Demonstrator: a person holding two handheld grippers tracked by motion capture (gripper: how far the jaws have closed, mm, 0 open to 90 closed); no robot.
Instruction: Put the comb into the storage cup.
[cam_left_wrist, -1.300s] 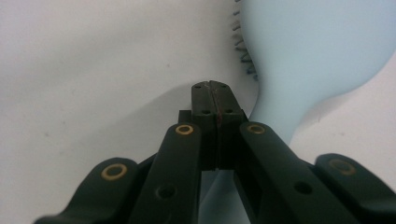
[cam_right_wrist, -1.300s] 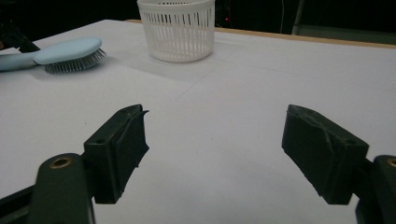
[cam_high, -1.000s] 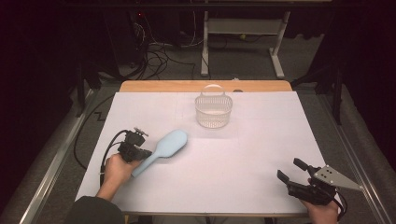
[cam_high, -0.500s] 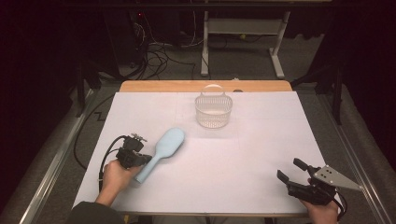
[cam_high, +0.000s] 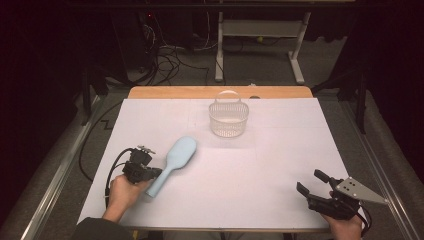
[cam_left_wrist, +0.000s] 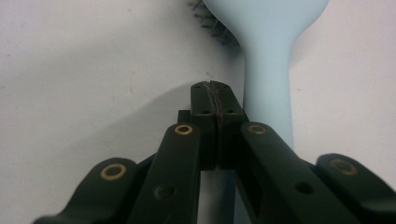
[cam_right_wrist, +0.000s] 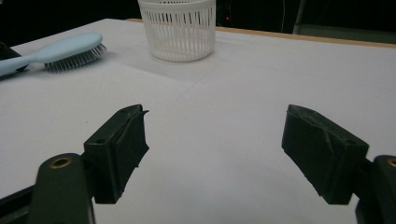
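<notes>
**Pale-blue hairbrush beside closed jaws, lower left of the table**

Pale-blue plastic marks the hairbrush (cam_high: 172, 165), which lies bristles down on the white table cover (cam_high: 280, 165) in the lower left of the high view, its oval head pointing toward the upper right and its handle running down to the person's left hand (cam_high: 121, 192). The left gripper (cam_left_wrist: 215, 95) has its jaws pressed flat together with nothing between them; in the left gripper view the handle passes just beside the closed tips, on their right, and whether it touches them cannot be told. The right gripper (cam_high: 314, 183) rests at the lower right of the high view, well apart from the brush, its jaws standing wide and empty; in the right gripper view the brush (cam_right_wrist: 56, 52) appears at the upper left.

A white slatted basket (cam_high: 228, 117) with a hoop handle stands at the upper centre of the cover, apart from the brush, and looks empty.

Handling, by judgement: the brush appears light and rigid, a single moulded piece with a smooth, possibly slippery back. Its narrow, straight handle offers the best hold, taken across its width near the middle, so the head does not swing down. Gripping the broad head would demand a wider opening and could crush or splay the bristles (cam_right_wrist: 74, 59).
</notes>
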